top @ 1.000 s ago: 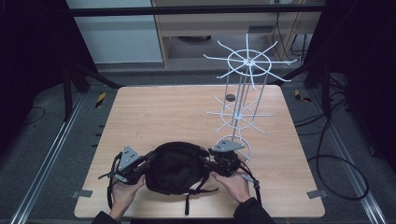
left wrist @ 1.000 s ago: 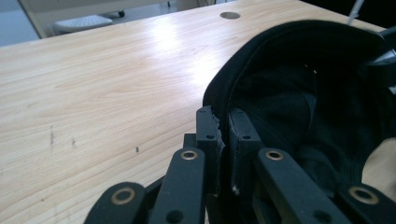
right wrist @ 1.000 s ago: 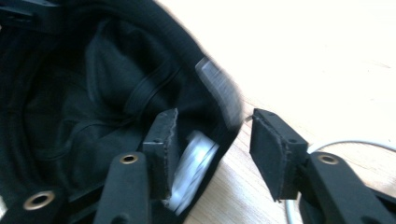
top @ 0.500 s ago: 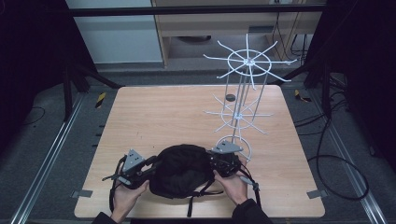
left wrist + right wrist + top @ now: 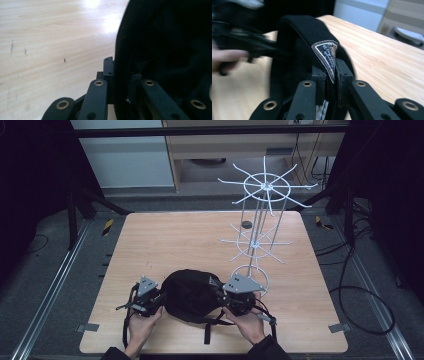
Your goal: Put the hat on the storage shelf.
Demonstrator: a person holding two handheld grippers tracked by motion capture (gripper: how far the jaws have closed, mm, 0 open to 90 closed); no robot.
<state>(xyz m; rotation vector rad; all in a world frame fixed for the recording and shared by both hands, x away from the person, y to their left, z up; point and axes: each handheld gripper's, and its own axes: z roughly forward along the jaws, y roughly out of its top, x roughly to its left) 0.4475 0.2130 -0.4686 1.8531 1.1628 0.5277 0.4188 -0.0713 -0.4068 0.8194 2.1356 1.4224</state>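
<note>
- Near the front edge of the bench (image 5: 165, 235), a black helmet-like cap (image 5: 190, 295) sits between the two grippers, opening turned up, a strap trailing toward the person.
- Left gripper (image 5: 152, 301) has the cap's left rim: in the left gripper view the jaws are pinching the padded edge (image 5: 120, 75), one jaw outside, one inside the shell.
- Right gripper (image 5: 231, 299) has the opposite rim: in the right gripper view its jaws are pressed onto the band right at a small triangular label (image 5: 328, 56).
- Both hands are low, and the cap looks stretched between them just above or on the wood; which of the two, I cannot tell.
- Behind and to the right stands a white wire rack (image 5: 262, 210), its base ring just beside the right gripper. A small dark disc (image 5: 246, 224) lies farther back on the bench.
- Risk one: the grips are thin, on soft rim fabric only. Pull the hands apart unevenly and one edge could slide out of the jaws, dropping that side.
- Risk two: the rack is close. Swing the right gripper up carelessly and it may clip the lower spokes or nudge the base ring, rocking the whole stand.
- Risk three: the dangling strap (image 5: 206, 332) could snag on a spoke or under a wrist when the cap lifts.
</note>
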